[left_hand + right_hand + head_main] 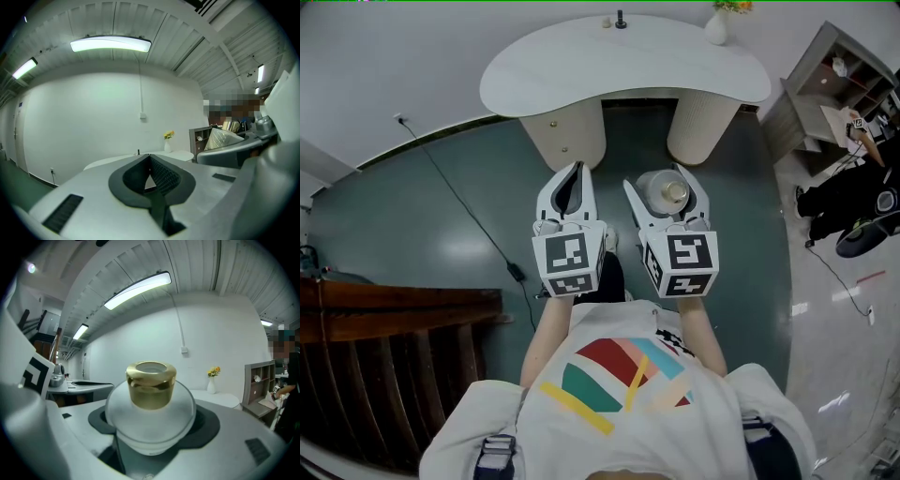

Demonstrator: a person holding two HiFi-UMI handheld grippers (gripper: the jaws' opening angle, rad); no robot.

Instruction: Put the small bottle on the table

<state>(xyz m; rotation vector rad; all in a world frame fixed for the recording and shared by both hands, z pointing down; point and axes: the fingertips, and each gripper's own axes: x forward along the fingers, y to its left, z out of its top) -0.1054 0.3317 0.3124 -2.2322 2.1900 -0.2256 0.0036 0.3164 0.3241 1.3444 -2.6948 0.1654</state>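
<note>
The small bottle (656,185) is round frosted glass with a gold cap (675,191). My right gripper (662,186) is shut on it, holding it in the air in front of the person's chest, short of the white table (581,66). In the right gripper view the bottle (150,420) fills the middle between the jaws, its gold cap (151,385) pointing away from the camera. My left gripper (574,180) hangs beside it at the same height, shut with nothing in it; in the left gripper view its dark pads (161,176) meet.
The curved white table stands ahead on two round pedestals (703,127). A white vase with flowers (717,26) and a small dark object (621,19) sit at its far edge. A shelf unit (830,89) and a person (862,202) are at right, dark wooden furniture (384,347) at left, a cable (469,216) on the floor.
</note>
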